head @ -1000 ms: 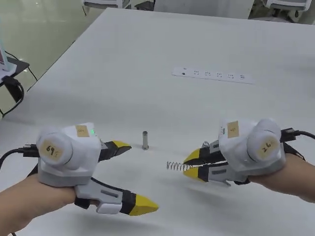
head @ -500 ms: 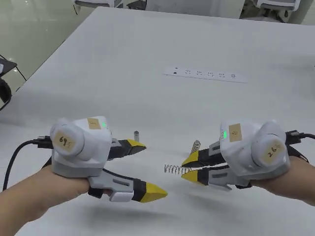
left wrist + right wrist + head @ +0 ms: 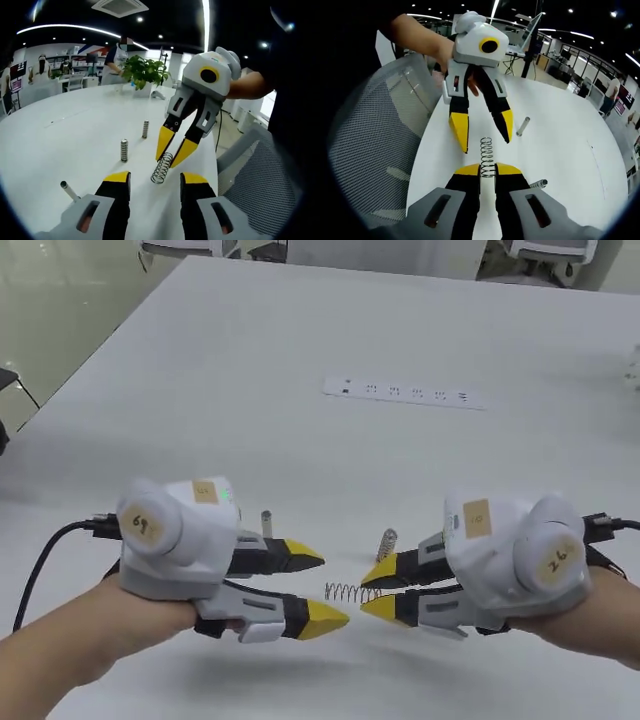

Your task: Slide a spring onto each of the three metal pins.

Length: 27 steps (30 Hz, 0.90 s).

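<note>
While the right gripper (image 3: pixel 367 594) is clamped on one end of the spring (image 3: pixel 342 591), head view has the coil lying level just above the table (image 3: pixel 200 390). Its free end pokes into the gap of the left gripper (image 3: pixel 332 587), whose jaws stand apart above & below it, not touching as far as we can tell. Bare pin (image 3: pixel 267 521) stands upright just behind the left gripper, a sprung pin (image 3: pixel 386 543) near the right one, power strip (image 3: pixel 405 393) well beyond. Left gripper view: left gripper (image 3: pixel 156 179) spread wide, spring (image 3: pixel 162 167) between its tips, pinched at the far end by the right gripper (image 3: pixel 172 154). A sprung pin (image 3: pixel 124 150) & a second sprung pin (image 3: pixel 145 129) look done; bare pin (image 3: pixel 66 189) off to one side. Right gripper view: right gripper (image 3: pixel 488 172) nips the spring (image 3: pixel 487 155) at its near end, left gripper (image 3: pixel 484 139) open round the far end, bare pin (image 3: pixel 522 126) beyond. We judge this a hand-over, approx two-thirds thru the task. To do it well we'd shut the left jaws lightly on the mid coils, not the last turn, so that end keeps round. Right lets go only once left holds, then we bring the bore square over the pin tip.
</note>
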{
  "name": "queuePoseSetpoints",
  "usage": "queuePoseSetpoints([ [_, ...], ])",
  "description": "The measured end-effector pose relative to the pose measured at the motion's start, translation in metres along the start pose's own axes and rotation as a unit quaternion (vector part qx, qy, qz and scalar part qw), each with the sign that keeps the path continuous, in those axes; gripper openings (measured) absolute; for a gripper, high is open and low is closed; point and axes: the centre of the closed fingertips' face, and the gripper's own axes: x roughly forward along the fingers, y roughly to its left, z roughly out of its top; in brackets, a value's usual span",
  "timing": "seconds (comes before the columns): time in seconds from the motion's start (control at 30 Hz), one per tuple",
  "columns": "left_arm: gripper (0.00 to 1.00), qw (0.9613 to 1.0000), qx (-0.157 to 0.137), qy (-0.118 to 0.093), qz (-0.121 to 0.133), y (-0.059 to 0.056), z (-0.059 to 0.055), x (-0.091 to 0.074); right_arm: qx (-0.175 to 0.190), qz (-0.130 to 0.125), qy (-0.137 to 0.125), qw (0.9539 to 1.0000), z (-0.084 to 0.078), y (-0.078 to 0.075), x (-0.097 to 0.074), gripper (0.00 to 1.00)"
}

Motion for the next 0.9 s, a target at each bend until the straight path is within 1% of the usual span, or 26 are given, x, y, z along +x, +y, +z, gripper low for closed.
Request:
queuePoseSetpoints([
  [0.17, 0.20, 0.9999, 0.008, -0.002, -0.010, -0.002, 0.002, 0.001, -0.001, 0.001, 0.000, 1.0000, 0.001, 0.001, -0.001, 0.08],
  [0.33, 0.14, 0.9997, 0.010, -0.003, -0.021, -0.005, 0.002, 0.005, 0.000, 0.002, -0.003, 1.0000, 0.002, 0.002, -0.002, 0.08],
  [0.4, 0.09, 0.9995, 0.019, -0.001, -0.026, -0.007, 0.001, 0.007, -0.002, 0.003, -0.003, 1.0000, 0.002, 0.003, -0.002, 0.08],
  [0.43, 0.05, 0.9990, 0.026, -0.002, -0.035, -0.011, 0.002, 0.008, -0.003, 0.000, -0.001, 1.0000, 0.002, 0.002, -0.003, 0.08],
  [0.47, 0.05, 0.9992, 0.021, -0.001, -0.034, -0.011, 0.001, 0.008, -0.005, 0.002, 0.002, 1.0000, 0.001, 0.003, -0.003, 0.08],
  [0.53, 0.03, 0.9989, 0.030, 0.002, -0.035, -0.012, -0.001, 0.009, -0.008, 0.002, 0.005, 1.0000, -0.001, 0.003, -0.003, 0.08],
  [0.63, 0.03, 0.9986, 0.034, 0.002, -0.041, -0.014, -0.002, 0.011, -0.007, 0.003, 0.005, 1.0000, -0.003, 0.004, -0.004, 0.08],
  [0.77, 0.02, 0.9978, 0.047, 0.005, -0.047, -0.017, -0.002, 0.012, -0.002, 0.004, 0.005, 1.0000, -0.005, 0.006, -0.004, 0.08],
  [0.9, 0.02, 0.9975, 0.050, 0.005, -0.049, -0.018, -0.002, 0.012, 0.002, 0.003, 0.005, 1.0000, -0.006, 0.007, -0.004, 0.08],
])
